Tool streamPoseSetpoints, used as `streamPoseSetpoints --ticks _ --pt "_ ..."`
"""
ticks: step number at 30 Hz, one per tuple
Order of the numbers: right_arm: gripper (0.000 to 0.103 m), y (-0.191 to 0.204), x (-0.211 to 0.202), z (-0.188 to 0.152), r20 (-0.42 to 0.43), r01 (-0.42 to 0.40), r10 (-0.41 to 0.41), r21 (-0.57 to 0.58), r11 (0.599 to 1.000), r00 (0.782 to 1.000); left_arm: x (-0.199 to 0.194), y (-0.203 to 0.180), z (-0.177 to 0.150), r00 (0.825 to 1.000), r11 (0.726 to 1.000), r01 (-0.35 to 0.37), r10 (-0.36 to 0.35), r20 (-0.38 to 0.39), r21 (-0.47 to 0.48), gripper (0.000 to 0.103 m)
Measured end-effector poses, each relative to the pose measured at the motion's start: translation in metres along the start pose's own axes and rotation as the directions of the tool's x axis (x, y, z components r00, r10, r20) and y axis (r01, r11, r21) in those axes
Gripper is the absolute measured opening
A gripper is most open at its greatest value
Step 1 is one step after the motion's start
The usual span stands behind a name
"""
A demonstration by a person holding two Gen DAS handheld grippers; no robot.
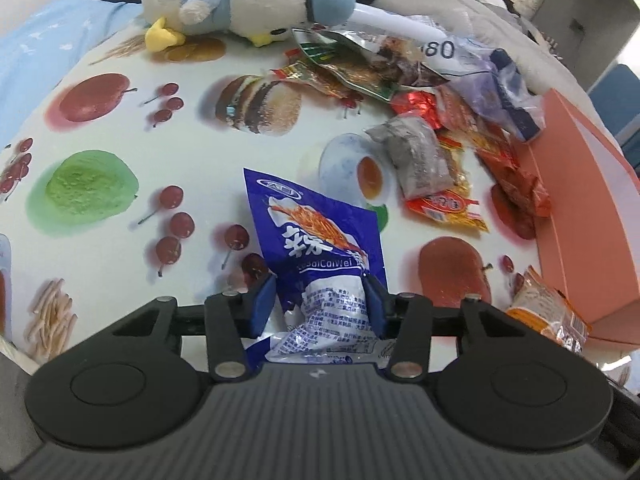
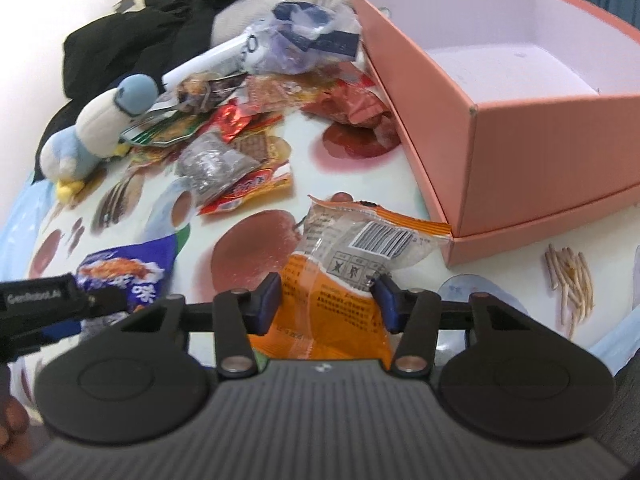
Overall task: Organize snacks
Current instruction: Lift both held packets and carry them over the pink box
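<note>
straddling a crinkly blue foil snack packet point(image 1: 316, 248), the left gripper point(image 1: 320, 300) has its blue pads touching the packet's two sides near the bottom seam, so it looks clamped on it, the foil bunching between them. the right gripper point(image 2: 328, 300) sits the same way over an orange and clear plastic snack packet point(image 2: 352, 256); its pads seem to touch the packet's edges, but whether they truly pinch i cannot tell. both packets lie on the fruit-printed tablecloth point(image 1: 120, 128), right under each gripper's fingers.

these packets are probably light, soft and slippery, and they crumple rather than resist. a hold across the flat sealed end, not the puffed middle, would likely slip less and spare the contents.

ahead and to the right of the right gripper stands an open pink cardboard box point(image 2: 520, 144), empty as far as can be seen, its near wall rising just beyond the orange packet. any packet would have to clear that wall. further ahead of both grippers lies a heap of red, silver and green wrappers point(image 2: 240, 136), with a white and blue plush bird point(image 1: 240, 4) beyond it.
</note>
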State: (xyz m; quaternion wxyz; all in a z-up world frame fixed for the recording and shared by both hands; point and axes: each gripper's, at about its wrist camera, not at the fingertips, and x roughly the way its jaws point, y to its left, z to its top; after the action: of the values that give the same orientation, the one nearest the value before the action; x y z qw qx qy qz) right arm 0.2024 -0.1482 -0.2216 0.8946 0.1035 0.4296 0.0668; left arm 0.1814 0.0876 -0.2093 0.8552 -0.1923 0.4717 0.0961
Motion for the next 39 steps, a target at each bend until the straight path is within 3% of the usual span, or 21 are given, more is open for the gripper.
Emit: streamPoseSetpoints --ticks 6,7,10,22,29,39 --pt "0.052 0.002 -0.015 -0.005 0.006 -0.017 0.017 -0.061 0.998 1.000 -0.014 -0.001 -0.003 0.999 0.999 0.050 -0.050 0.007 0.017 0.050" --pt "0.052 0.003 -0.019 -0.007 0.010 -0.019 0.020 -0.074 0.997 1.000 -0.017 -0.002 -0.003 0.998 0.998 0.057 -0.057 0.009 0.017 0.044" --pt "0.051 0.005 -0.026 -0.007 0.021 -0.030 0.033 -0.099 0.995 0.999 -0.025 -0.003 -0.004 0.996 0.996 0.087 -0.088 0.008 0.017 0.043" --pt "0.050 0.016 -0.060 0.003 0.104 -0.024 0.043 -0.178 0.984 0.994 -0.061 -0.020 -0.005 0.991 0.990 0.119 -0.124 0.058 0.074 0.038" --pt "0.050 0.010 -0.092 0.009 0.156 -0.030 0.059 -0.182 0.983 0.986 -0.095 -0.039 -0.007 0.978 0.978 0.167 -0.181 0.107 0.127 0.038" --pt "0.050 -0.016 -0.139 0.012 0.215 -0.005 0.033 -0.129 0.992 0.976 -0.132 -0.065 -0.017 0.964 0.954 0.217 -0.243 0.105 0.208 0.038"
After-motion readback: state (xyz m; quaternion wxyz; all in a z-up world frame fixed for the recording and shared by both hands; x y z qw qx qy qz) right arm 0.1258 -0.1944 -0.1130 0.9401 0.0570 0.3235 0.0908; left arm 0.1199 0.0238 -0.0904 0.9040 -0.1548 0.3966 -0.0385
